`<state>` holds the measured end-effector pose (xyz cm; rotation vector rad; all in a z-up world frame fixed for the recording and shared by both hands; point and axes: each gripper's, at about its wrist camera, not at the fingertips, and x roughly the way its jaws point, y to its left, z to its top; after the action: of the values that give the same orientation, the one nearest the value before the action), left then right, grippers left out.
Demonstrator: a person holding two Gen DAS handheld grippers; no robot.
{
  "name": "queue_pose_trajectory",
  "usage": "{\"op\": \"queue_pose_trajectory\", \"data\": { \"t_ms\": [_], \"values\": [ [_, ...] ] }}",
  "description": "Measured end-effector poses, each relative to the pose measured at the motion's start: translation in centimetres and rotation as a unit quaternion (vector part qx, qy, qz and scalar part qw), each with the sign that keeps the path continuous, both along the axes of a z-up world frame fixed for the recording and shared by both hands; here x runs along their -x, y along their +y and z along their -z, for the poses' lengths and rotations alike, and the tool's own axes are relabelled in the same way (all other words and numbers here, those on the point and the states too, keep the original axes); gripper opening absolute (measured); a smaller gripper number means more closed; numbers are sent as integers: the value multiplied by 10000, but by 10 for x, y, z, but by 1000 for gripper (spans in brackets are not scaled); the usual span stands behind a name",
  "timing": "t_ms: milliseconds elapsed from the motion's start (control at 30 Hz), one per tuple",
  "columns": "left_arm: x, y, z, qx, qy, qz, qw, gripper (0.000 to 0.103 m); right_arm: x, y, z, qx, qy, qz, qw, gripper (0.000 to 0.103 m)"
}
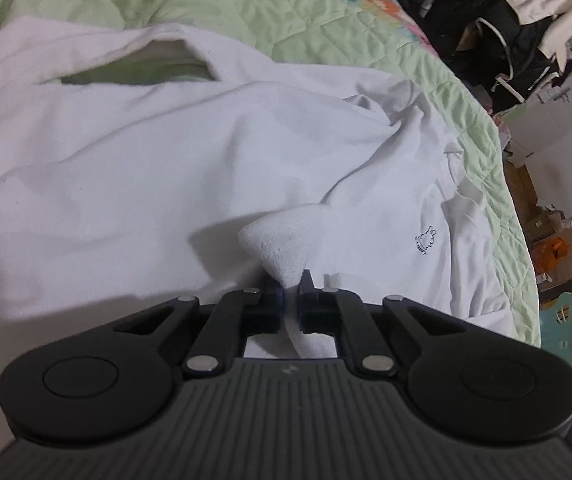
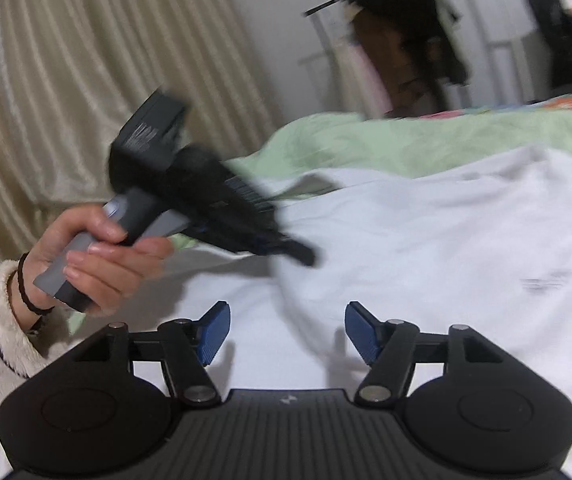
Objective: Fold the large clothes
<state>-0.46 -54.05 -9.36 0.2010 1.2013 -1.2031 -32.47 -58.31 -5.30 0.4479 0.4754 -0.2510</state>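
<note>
White shirt (image 1: 158, 168) lies spread, wrinkled, on green quilt (image 1: 286, 4), reaching near quilt's right edge. Left gripper (image 1: 290, 286) pinches fold of shirt tight. Right gripper (image 2: 287, 334) wide apart, holding nothing, above shirt.

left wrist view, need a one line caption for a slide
Left gripper pinching a fold of the white sweatshirt spread on a green quilt.
</note>
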Motion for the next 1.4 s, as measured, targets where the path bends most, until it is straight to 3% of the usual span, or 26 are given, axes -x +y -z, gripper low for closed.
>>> {"op": "queue_pose_trajectory", "data": {
  "t_ms": [67, 167, 300, 367, 400, 433, 467, 600, 667, 733, 867, 933, 1000, 1067, 1100, 1133, 1167, 1200, 1233, 1400],
  "values": [
    [1, 2, -2, 120, 32, -9, 9999, 6, 20, -28, -2, 142, 220, 349, 9990, 72],
    [2, 4, -8, 365, 157, -43, 9992, 6, 37, -74, 7, 359, 963, 764, 9918, 72],
    [6, 2, -16, 556, 138, 16, 9984, 6, 46, -105, 32, 261, 1684, 537, 9839, 72],
    [13, 3, -31, 1119, 115, 342, 9931, 5, 52, -105, 46, -152, 1879, 135, 9820, 35],
    [16, 3, -33, 1213, 81, 403, 9918, 5, 52, -98, 50, -215, 1915, -90, 9812, 1],
    [27, 0, -46, 1375, -301, 638, 9880, 5, 52, -91, 54, -278, 1950, -314, 9799, 1],
    [33, -3, -55, 1525, -406, 792, 9843, 5, 56, -84, 55, -211, 1981, -288, 9795, 1],
    [41, -13, -74, 1974, -209, 1055, 9744, 5, 89, -68, 43, 202, 1838, 633, 9807, 0],
    [44, -17, -82, 2210, -197, 1036, 9695, 5, 102, -71, 39, 318, 1755, 877, 9801, 4],
    [43, -17, -85, 2364, 9, 913, 9674, 5, 113, -75, 37, 460, 1722, 1044, 9784, 34],
    [43, -8, -82, 2458, 104, 788, 9661, 5, 121, -87, 37, 894, 1683, 1204, 9743, 55],
    [43, -4, -81, 2460, 111, 798, 9659, 5, 110, -94, 40, 1154, 1761, 1123, 9711, 83],
    [43, -3, -80, 2491, 146, 828, 9648, 5, 94, -100, 43, 1389, 1886, 1039, 9666, 84],
    [43, -2, -81, 2538, 193, 850, 9633, 5, 67, -114, 57, 1402, 2384, 593, 9592, 83],
    [43, -2, -82, 2569, 230, 863, 9623, 5, 60, -117, 65, 1321, 2697, 396, 9530, 74],
    [43, -2, -84, 2600, 267, 876, 9613, 5, 55, -119, 71, 1197, 2909, 248, 9489, 51],
    [44, -2, -85, 2645, 273, 897, 9598, 5, 54, -120, 74, 1070, 2974, 195, 9485, 43],
    [45, -2, -86, 2705, 252, 934, 9578, 5, 56, -119, 73, 968, 2930, 309, 9507, 21],
    [47, -2, -86, 2769, 223, 975, 9557, 5, 60, -117, 69, 872, 2844, 513, 9533, 13],
    [60, -4, -89, 3359, 52, 1224, 9339, 5, 91, -84, 36, 1539, 2569, 1415, 9435, 11]
  ]
}}
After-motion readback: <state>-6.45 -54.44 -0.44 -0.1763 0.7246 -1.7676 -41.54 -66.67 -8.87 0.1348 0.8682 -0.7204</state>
